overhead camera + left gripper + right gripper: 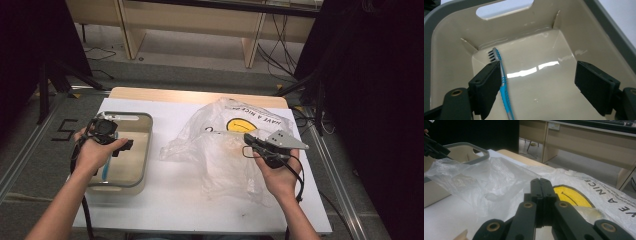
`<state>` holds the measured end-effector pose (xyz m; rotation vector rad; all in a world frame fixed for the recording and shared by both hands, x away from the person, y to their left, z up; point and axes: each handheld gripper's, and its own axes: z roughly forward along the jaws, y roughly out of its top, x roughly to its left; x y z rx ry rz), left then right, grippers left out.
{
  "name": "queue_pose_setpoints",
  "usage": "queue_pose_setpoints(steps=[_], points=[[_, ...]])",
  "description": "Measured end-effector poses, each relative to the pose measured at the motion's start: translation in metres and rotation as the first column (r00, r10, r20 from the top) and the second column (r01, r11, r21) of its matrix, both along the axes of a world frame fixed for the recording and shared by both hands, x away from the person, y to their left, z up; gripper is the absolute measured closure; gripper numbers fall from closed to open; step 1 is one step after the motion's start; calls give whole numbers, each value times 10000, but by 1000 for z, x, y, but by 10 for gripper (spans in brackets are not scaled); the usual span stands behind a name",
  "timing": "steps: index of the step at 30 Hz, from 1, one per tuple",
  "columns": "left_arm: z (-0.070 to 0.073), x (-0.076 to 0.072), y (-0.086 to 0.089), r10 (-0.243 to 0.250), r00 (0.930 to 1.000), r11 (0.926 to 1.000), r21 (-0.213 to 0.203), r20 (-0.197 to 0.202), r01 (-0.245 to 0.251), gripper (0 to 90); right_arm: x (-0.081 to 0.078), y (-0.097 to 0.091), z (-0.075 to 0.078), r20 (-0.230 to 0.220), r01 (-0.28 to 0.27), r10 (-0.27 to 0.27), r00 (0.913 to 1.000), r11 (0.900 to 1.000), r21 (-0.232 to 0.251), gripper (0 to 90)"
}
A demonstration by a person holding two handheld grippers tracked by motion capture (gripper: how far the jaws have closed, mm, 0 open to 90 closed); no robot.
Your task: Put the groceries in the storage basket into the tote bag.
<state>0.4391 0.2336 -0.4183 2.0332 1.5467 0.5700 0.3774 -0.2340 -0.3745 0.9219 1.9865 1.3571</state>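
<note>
Left hand-held gripper (537,82): jaws spread wide, nothing pinched, dipped into the beige tub (449,50) at the left of the tabletop (165,200). Toothbrush (503,82) lies flat on the tub floor, blue-and-grey handle, dark bristles at the far end near the tub's back wall. Its long axis runs away from the gripper, roughly in line with the jaws, and it sits right against the inner face of the left-hand jaw in the left gripper view; whether it touches the pad, can't tell. To catch it, the gripper likely needs to shift toward that side so the handle falls between the pads.

Right hand-held gripper (541,182): jaws pressed together on a fold of the clear plastic bag (486,180), over its yellow smiley print.

Handle's near end is cut off at the frame's bottom edge. Bag contents hard to make out through the film.
</note>
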Motion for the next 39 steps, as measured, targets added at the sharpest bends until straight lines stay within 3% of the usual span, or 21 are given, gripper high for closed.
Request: queue_pose_setpoints(steps=[20,39], points=[[-20,21,10,518,9933,9986,136,-1029,-507,236,0,1,0,-10,-19,19,10000,10000,14,900],[-42,33,18,1055,9698,9933,705,-2201,-921,303,0,1,0,-26,-14,14,10000,10000,16,900]])
